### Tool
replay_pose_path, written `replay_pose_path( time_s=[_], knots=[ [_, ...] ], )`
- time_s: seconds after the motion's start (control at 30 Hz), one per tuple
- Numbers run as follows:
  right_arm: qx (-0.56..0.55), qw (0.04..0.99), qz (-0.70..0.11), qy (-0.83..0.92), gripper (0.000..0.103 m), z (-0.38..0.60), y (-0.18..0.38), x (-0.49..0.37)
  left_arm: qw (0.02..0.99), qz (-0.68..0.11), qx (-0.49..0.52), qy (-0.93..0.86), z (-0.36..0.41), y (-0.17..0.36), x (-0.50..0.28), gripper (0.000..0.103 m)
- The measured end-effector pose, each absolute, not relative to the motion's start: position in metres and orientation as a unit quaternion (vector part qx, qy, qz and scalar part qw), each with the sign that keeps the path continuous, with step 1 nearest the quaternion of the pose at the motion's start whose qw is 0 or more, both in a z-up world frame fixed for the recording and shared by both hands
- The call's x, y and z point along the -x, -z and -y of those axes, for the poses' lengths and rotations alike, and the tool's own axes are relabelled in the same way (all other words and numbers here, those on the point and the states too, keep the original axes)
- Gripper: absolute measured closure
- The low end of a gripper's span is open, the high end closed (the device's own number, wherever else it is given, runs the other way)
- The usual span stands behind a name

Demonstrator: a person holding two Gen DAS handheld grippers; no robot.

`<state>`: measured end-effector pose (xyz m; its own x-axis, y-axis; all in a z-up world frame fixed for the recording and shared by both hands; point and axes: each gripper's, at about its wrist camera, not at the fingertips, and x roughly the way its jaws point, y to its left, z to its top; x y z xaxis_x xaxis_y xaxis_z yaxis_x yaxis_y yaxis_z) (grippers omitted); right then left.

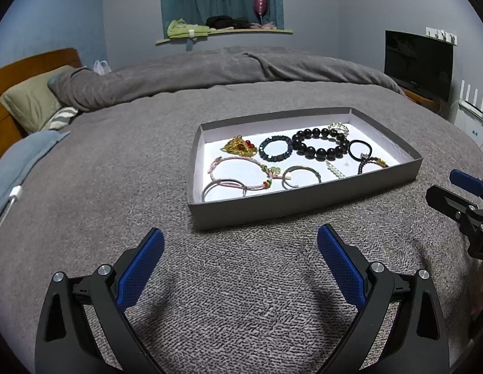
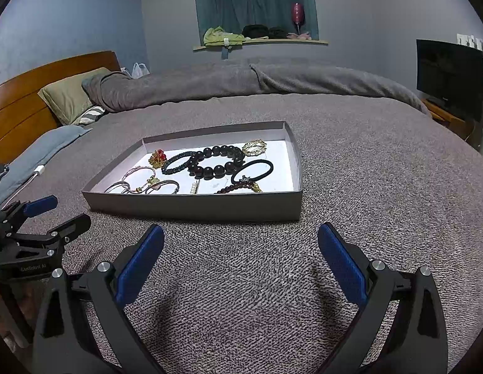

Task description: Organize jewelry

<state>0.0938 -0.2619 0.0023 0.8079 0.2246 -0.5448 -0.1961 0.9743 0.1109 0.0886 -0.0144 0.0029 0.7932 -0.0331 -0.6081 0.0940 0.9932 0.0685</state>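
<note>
A shallow grey tray (image 1: 303, 201) with a white floor lies on the grey bed cover, also seen in the right wrist view (image 2: 194, 207). It holds several pieces: a big black bead bracelet (image 1: 320, 142) (image 2: 215, 161), a dark blue bead bracelet (image 1: 275, 148), a gold and red brooch (image 1: 239, 146) (image 2: 157, 157), pink cord bracelets (image 1: 238, 171), a silver bangle (image 1: 301, 176), a black hair tie (image 2: 252, 171). My left gripper (image 1: 239, 238) is open and empty, short of the tray. My right gripper (image 2: 240, 237) is open and empty, just in front of the tray.
A folded grey duvet (image 1: 229, 68) lies across the far side of the bed. Pillows (image 1: 32, 101) and a wooden headboard (image 1: 10, 78) are at the left. A white charger cable (image 1: 13, 196) lies at the left edge. A dark TV (image 1: 417, 62) stands at the right.
</note>
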Motion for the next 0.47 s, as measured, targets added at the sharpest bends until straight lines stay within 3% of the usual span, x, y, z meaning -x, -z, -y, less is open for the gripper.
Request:
replay_pose_path(
  time_s=[0.47],
  knots=[
    [-0.024, 0.95, -0.291, -0.109, 0.005, 0.2626, -0.0021, -0.0941, 0.939, -0.337, -0.049, 0.04, 0.0168, 0.0015, -0.0942, 0.005]
  ],
)
